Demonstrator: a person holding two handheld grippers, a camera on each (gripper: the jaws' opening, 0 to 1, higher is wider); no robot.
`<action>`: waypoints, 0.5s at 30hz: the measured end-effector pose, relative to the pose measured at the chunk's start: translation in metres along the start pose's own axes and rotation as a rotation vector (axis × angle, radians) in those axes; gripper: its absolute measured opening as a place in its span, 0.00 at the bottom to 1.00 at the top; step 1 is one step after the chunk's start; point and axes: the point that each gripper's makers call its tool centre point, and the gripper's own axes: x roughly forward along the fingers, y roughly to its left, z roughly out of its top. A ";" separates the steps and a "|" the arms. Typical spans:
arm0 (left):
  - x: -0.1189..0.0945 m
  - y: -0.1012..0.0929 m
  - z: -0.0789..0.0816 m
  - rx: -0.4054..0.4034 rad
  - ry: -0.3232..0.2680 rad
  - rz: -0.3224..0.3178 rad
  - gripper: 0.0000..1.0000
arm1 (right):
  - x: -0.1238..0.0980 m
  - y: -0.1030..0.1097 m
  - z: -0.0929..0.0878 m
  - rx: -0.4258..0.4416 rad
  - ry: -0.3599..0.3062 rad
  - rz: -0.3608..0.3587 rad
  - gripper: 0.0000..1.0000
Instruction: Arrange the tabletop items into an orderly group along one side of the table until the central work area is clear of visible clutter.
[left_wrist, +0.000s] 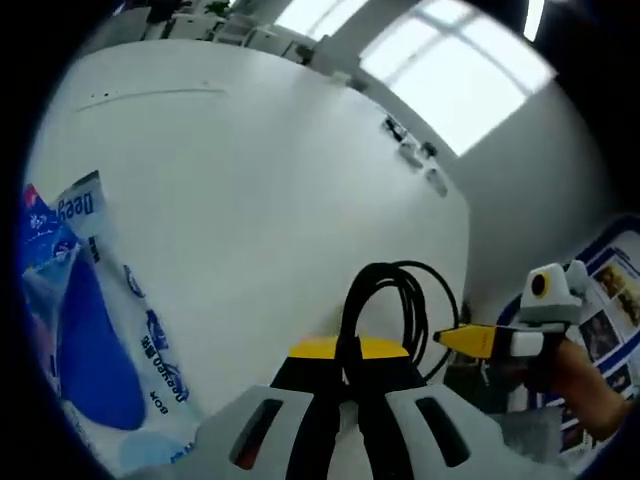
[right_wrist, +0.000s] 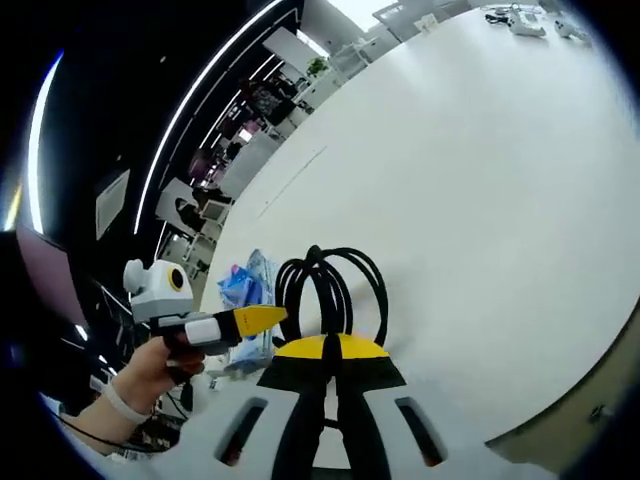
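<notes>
**A:** Black looped cable (left_wrist: 385, 300): where is it, who's got it?

**B:** Off the white tabletop (left_wrist: 250, 180), up betw. my two tools. My left gripper (left_wrist: 350, 352) is clamped on it, jaws pinched together w/ the strands running thru the gap. The right gripper (right_wrist: 335, 350) looks likewise clenched on the same bundle from the other side. Tips nearly meet.

**A:** Axis?

**B:** Loops rise straight ahead of each tool, long axis in line w/ the jaws, away from me.

**A:** Anything else nearby?

**B:** Blue-and-white plastic packet (left_wrist: 90, 340) lying flat on the table, off to the left of my left gripper, well apart from the cable. Left hand is the nearer one.

**A:** Next, prob.?

**B:** My guess: carry the cable leftward, set it down beside the packet. One tool needs to let go first, else the coil gets tugged open.
</notes>
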 end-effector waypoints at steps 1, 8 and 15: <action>0.001 0.001 0.000 -0.001 -0.002 0.003 0.00 | 0.001 -0.002 0.000 -0.001 0.001 -0.003 0.00; 0.008 0.004 -0.002 -0.019 0.011 0.004 0.00 | 0.006 -0.011 0.001 0.026 0.014 -0.002 0.00; 0.012 0.008 -0.003 -0.021 0.019 0.006 0.00 | 0.012 -0.019 0.000 0.027 0.019 -0.013 0.00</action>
